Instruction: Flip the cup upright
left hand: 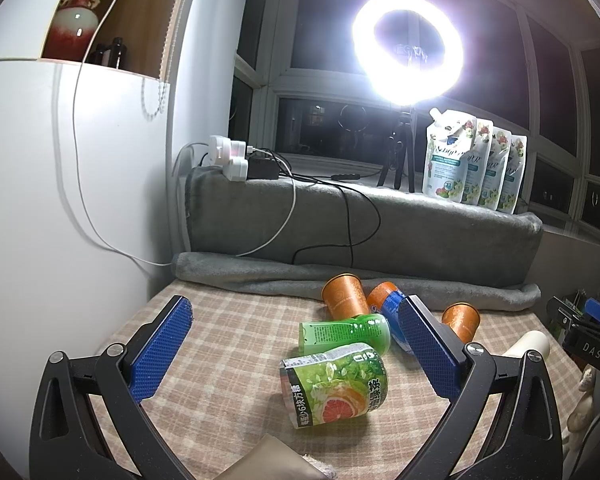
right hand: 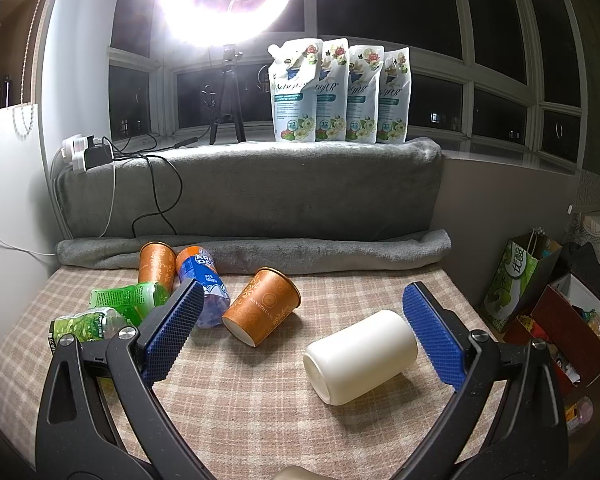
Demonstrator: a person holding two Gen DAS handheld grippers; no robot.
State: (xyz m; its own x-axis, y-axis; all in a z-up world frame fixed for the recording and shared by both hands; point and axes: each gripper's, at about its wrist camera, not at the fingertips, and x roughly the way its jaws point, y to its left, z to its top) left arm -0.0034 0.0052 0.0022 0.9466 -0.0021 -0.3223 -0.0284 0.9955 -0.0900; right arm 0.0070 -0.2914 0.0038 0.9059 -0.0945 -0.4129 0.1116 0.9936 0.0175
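Night outside dark windows (right hand: pixel 496 40) at the far side. Ring light (left hand: pixel 408 46) on a tripod (right hand: pixel 227 100) glaring from the sill. Four pouches (right hand: pixel 340 92) lined up right of it. Grey blanket (right hand: pixel 252 196) draped below the sill, power strip (left hand: pixel 230 158) at its left end. White wall (left hand: pixel 60 200) left, shelf with a red vase (left hand: pixel 78 12) above. Checked cloth (right hand: pixel 340 280) near.
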